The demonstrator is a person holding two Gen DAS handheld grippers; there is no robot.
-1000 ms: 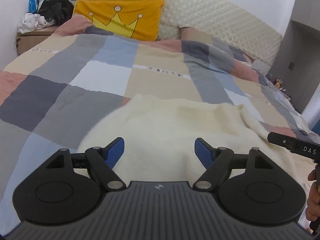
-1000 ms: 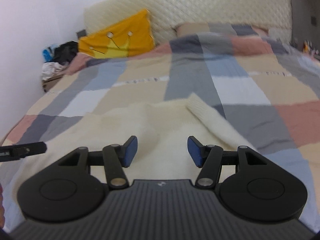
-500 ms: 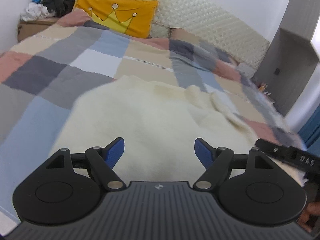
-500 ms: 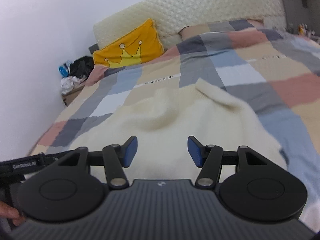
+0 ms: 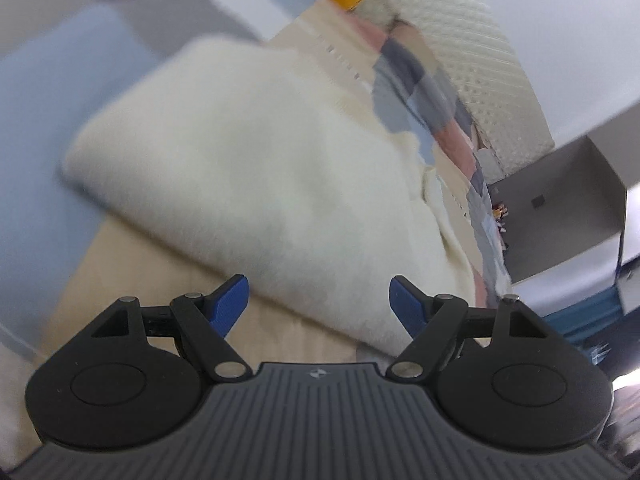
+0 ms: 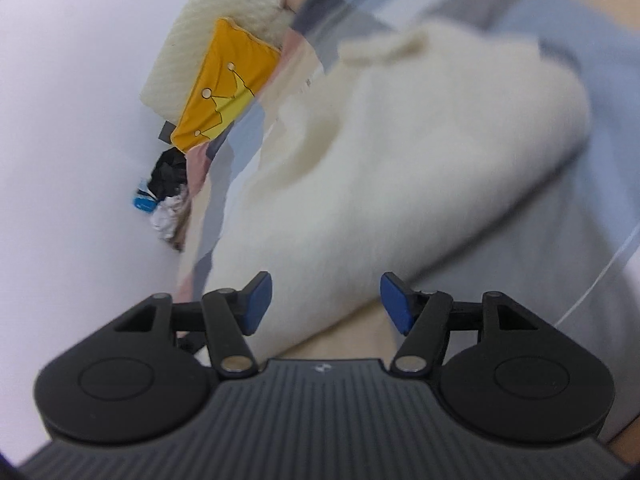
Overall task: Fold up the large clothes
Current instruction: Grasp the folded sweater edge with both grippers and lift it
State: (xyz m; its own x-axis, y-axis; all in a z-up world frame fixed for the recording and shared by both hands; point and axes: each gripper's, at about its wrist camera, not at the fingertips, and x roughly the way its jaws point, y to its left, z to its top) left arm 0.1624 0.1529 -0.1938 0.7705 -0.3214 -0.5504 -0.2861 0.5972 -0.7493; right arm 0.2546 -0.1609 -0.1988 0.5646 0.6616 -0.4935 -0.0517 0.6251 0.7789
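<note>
Mostly it's the bed [image 5: 52,92] filling both views, w/ a checked cover in grey, pale blue, beige and pink blocks; both views are tilted and motion-blurred. On the cover lies the cream garment [image 5: 248,176], thick and fleecy, bunched into a rounded heap w/ a soft bulging near edge and a ragged rumpled edge on the far side; in the right wrist view same garment [image 6: 400,168] shows a shallow crease near its middle. Quilted off-white headboard [image 5: 480,56] sits at the far end, yellow crown pillow [image 6: 224,92] against it. Dark clutter pile [image 6: 170,178] is beside the bed by the wall. Left gripper [image 5: 319,304]: blue pads wide apart, nothing between, near the garment's front edge. Right gripper [image 6: 326,302]: pads apart too, empty, near that same edge.
</note>
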